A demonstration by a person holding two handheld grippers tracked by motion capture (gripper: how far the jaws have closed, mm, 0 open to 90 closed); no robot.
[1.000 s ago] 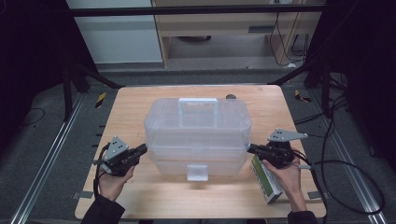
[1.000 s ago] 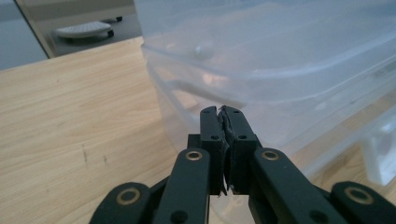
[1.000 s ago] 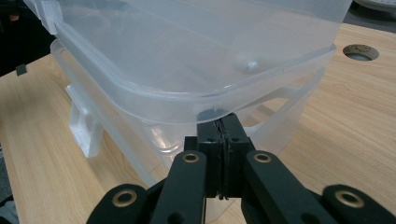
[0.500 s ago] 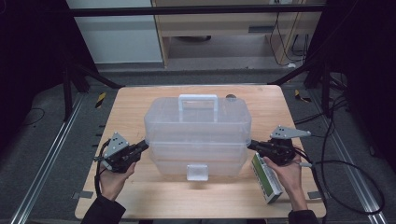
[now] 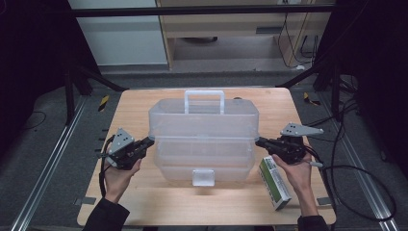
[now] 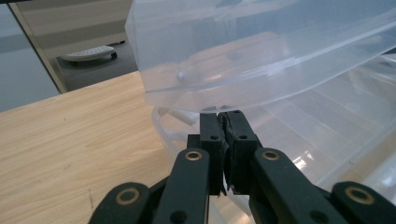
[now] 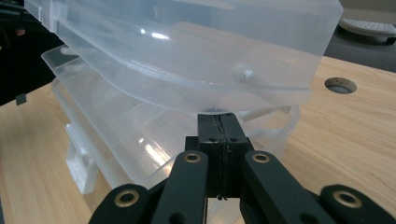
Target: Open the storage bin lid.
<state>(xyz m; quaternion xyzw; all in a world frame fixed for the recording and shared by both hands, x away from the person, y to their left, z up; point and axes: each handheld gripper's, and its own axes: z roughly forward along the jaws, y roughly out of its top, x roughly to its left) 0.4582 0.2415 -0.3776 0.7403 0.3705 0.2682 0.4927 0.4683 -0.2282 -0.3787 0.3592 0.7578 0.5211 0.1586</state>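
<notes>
A clear plastic storage box stands mid-table. Its lid (image 5: 204, 118), with a white handle (image 5: 204, 98), is tilted up off the base (image 5: 204, 161) at the front. My left gripper (image 5: 150, 141) is shut, its tips tucked under the lid's left end. In the left gripper view the closed jaw tips (image 6: 223, 116) touch the lid's (image 6: 261, 51) lower rim. My right gripper (image 5: 260, 141) is shut too, under the lid's right end. In the right gripper view its tips (image 7: 218, 119) sit just below the lid (image 7: 187, 51), above the base (image 7: 140, 140). Nothing is pinched between either pair of jaws.
A green and white carton (image 5: 274, 182) lies on the table under my right hand. The box's front latch (image 5: 202, 177) hangs loose. A round cable hole (image 7: 341, 85) is in the tabletop behind the box. Dark frame bars flank the table.
The lid's front has lifted higher off the base and its handle stands up more. My left gripper has risen a little with it; the right has hardly moved.
</notes>
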